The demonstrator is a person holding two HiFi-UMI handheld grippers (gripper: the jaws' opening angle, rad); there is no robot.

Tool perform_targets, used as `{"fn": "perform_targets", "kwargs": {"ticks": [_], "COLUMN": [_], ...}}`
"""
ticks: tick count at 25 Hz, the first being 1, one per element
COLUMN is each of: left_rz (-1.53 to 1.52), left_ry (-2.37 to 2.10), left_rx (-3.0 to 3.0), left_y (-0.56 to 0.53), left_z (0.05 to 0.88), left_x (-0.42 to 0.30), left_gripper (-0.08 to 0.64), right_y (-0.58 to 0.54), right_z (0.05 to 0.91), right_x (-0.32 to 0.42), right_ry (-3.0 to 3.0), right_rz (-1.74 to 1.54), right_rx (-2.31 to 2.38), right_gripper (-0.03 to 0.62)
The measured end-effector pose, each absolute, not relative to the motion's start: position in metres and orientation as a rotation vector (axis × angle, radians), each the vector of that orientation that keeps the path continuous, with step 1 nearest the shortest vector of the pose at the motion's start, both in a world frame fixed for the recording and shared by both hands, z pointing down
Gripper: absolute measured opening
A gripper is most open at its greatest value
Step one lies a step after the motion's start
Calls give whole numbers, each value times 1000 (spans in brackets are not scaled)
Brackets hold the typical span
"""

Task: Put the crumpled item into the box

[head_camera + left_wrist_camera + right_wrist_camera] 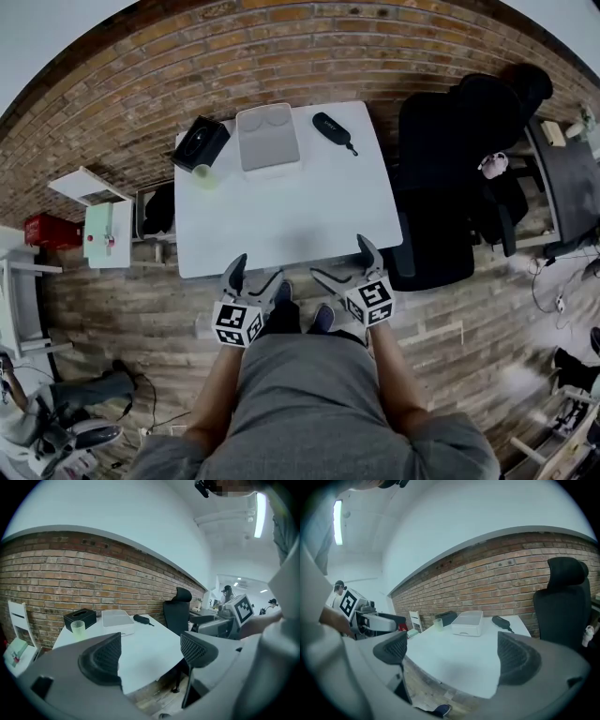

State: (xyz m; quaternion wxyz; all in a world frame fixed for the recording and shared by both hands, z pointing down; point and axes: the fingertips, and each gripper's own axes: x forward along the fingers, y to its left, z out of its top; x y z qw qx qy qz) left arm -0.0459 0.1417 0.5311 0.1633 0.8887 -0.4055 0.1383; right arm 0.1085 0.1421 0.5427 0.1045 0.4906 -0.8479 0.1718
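Hovering side by side at the near edge of the white desk (300, 211), the left claw (255, 277) and the right claw (342, 262) are both released. Each claw's own view shows its jaws wide apart, with only the desk top between them.

The box (267, 139), a pale translucent container, stands at the far side of the desk. It sits between a black tissue box (200, 142) with a pale green cup (204, 174) on its left and a black zip case (333, 128) on its right. A black office chair (436, 187) stands beside the desk.

No crumpled item shows on the desk top in any view. Whether the box has a lid on, and what lies inside it, I cannot make out from here.

By my judgement the scene fits two stages. Either the crumpled item already sits out of sight in the box and the claws are idle, or it lies somewhere these views do not show. The pictures do not settle which.

Any next move calls first for finding the item, with a look into the box to check. The reach is long, because both claws are well apart from everything at the far side.
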Motion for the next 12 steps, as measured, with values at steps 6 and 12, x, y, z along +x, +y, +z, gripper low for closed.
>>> {"fn": "perform_targets", "kwargs": {"ticks": [6,12], "left_rz": [368,279], "left_ry": [-1210,-1199], "left_rx": [2506,2514], "left_y": [171,173], "left_z": [522,504], "left_x": [-40,-53], "left_gripper": [380,380], "right_y": [161,168], "right_z": [538,524], "right_x": [115,112], "right_ry": [-2530,-2513], "right_rz": [506,479], "right_rx": [1452,1496], "right_gripper": [592,581]}}
